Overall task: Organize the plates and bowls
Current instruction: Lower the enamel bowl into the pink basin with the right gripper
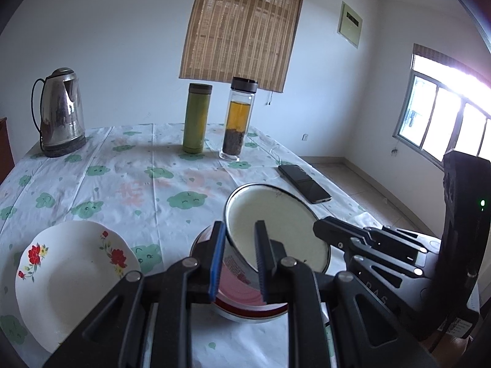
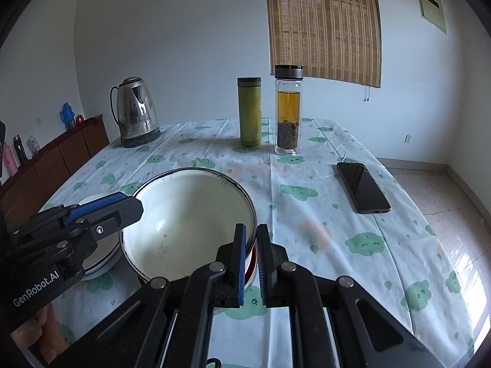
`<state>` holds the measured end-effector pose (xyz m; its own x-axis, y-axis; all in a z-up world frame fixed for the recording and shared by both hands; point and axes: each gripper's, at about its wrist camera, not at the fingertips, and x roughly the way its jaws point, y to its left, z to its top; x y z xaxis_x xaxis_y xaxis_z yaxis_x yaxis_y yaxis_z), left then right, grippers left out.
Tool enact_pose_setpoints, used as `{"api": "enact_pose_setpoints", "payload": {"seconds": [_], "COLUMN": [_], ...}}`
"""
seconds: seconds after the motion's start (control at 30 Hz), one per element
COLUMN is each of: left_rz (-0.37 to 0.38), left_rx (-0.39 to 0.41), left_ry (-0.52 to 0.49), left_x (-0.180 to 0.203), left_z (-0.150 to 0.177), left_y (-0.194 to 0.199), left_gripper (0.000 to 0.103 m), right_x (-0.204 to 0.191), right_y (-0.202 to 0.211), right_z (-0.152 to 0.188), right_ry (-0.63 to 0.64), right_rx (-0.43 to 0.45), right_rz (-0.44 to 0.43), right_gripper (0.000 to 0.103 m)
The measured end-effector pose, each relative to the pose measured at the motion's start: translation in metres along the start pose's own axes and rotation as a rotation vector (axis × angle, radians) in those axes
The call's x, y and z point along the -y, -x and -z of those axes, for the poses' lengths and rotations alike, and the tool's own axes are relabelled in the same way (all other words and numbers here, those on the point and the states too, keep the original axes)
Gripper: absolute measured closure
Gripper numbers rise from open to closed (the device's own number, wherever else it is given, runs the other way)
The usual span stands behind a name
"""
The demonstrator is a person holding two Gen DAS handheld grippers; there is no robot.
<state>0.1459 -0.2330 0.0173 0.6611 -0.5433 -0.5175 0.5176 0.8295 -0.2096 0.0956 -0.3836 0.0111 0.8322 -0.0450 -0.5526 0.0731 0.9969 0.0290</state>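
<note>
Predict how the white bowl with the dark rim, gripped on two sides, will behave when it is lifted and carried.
The white bowl looks like enamelled metal, so probably stiff and fairly light. Its glossy wall may slip, since the left tongs and right tongs pinch only the thin rim. Already tilted over the red-rimmed dish, it could swing if either side lets go.

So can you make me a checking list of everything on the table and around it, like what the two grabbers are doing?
Surface: table under a white cloth with green clouds.
Job's things: enamel bowl held tilted over a red-rimmed dish; flowered plate beside them.
Clutter: kettle, green flask, tea bottle, phone.
Grippers: left gripper and right gripper each pinch the bowl's rim, on opposite sides.
Cables: nothing seen.
Surroundings: bamboo blind, window, wooden cabinet.
</note>
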Motion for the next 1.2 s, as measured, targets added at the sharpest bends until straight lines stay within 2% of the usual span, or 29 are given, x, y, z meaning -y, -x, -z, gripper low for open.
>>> {"api": "enact_pose_setpoints", "payload": {"seconds": [1.2], "left_rz": [-0.009], "left_rx": [-0.065], "left_ry": [0.037], "left_x": [-0.011], "left_z": [0.009], "left_y": [-0.02], "left_gripper": [0.086], "right_x": [-0.005], "right_y": [-0.009], "right_z": [0.0], "right_ry": [0.034], "right_rx": [-0.037], "right_rz": [0.013], "right_gripper": [0.093]}}
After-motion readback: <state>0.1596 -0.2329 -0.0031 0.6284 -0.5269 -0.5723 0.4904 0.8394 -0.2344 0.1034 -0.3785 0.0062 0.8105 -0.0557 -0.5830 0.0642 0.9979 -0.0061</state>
